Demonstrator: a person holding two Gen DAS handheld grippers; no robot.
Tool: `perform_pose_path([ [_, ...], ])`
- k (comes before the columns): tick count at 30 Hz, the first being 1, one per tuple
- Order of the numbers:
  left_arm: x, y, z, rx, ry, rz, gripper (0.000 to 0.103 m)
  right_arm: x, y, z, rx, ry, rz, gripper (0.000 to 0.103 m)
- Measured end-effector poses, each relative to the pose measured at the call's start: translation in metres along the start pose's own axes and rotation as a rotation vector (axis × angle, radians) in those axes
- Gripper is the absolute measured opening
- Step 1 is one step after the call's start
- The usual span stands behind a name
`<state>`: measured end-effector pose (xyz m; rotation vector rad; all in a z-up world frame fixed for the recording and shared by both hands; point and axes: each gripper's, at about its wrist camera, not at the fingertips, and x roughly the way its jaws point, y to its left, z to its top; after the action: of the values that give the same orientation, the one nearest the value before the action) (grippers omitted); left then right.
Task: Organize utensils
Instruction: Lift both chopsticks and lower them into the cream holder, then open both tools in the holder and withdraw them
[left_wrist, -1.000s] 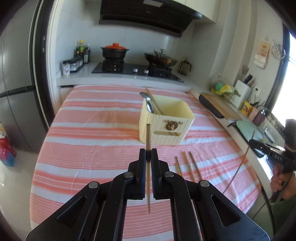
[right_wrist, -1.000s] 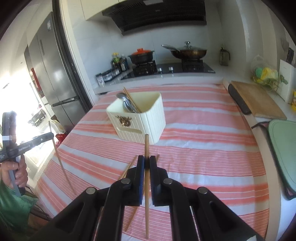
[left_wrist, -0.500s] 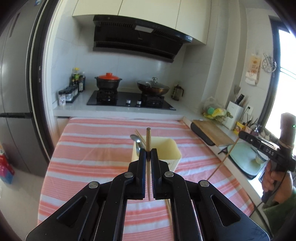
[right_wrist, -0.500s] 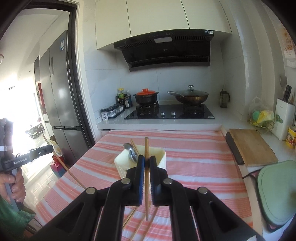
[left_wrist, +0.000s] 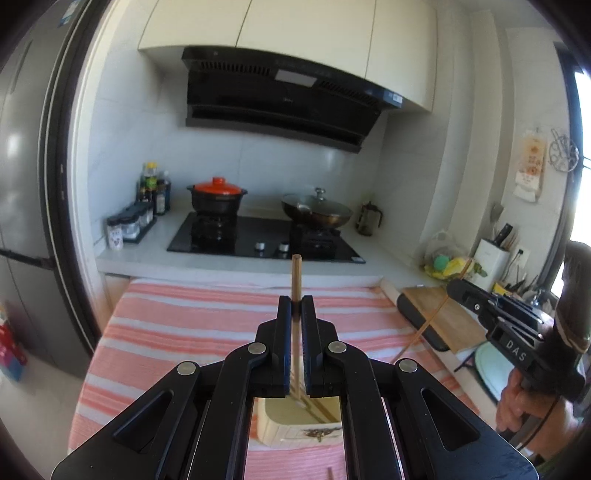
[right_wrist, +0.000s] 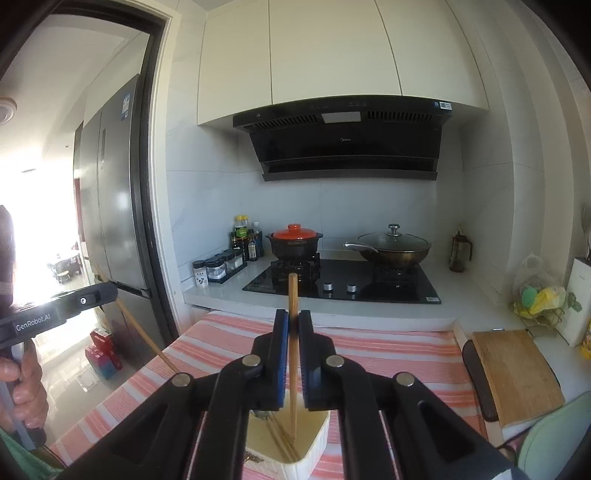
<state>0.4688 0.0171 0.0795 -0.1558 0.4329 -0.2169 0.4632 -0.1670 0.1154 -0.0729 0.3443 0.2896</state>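
My left gripper (left_wrist: 295, 301) is shut on a wooden chopstick (left_wrist: 296, 275), held upright, its lower end inside the cream utensil box (left_wrist: 291, 424) below. My right gripper (right_wrist: 293, 314) is shut on another wooden chopstick (right_wrist: 293, 291), also upright, with its lower end in the same box (right_wrist: 306, 443), where other chopsticks lie. The right gripper shows at the right of the left wrist view (left_wrist: 517, 328), the left gripper at the left of the right wrist view (right_wrist: 55, 310). One more chopstick end (left_wrist: 330, 472) lies on the cloth.
The box stands on a table with a pink striped cloth (left_wrist: 184, 325). Behind it is a counter with a hob, an orange-lidded pot (left_wrist: 217, 197) and a wok (left_wrist: 317, 212). A wooden cutting board (right_wrist: 517, 373) lies at the right. A fridge (right_wrist: 110, 192) stands left.
Both grippers have tilted up and moved over the box, carrying their chopsticks from above the cloth until the lower ends sit inside the box. The view rose to the cabinets.
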Motion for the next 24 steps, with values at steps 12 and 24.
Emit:
perform_pose_path([
  [12,0.118,0.0,-0.059,-0.033,0.301,0.011,0.004,0.122,-0.01,-0.066,0.049,0.339,0.08,0.008],
  [24,0.04,0.022,-0.112,0.007,0.402,0.055,0.087,0.039,-0.004,-0.104,0.092,0.368,0.108,0.047],
])
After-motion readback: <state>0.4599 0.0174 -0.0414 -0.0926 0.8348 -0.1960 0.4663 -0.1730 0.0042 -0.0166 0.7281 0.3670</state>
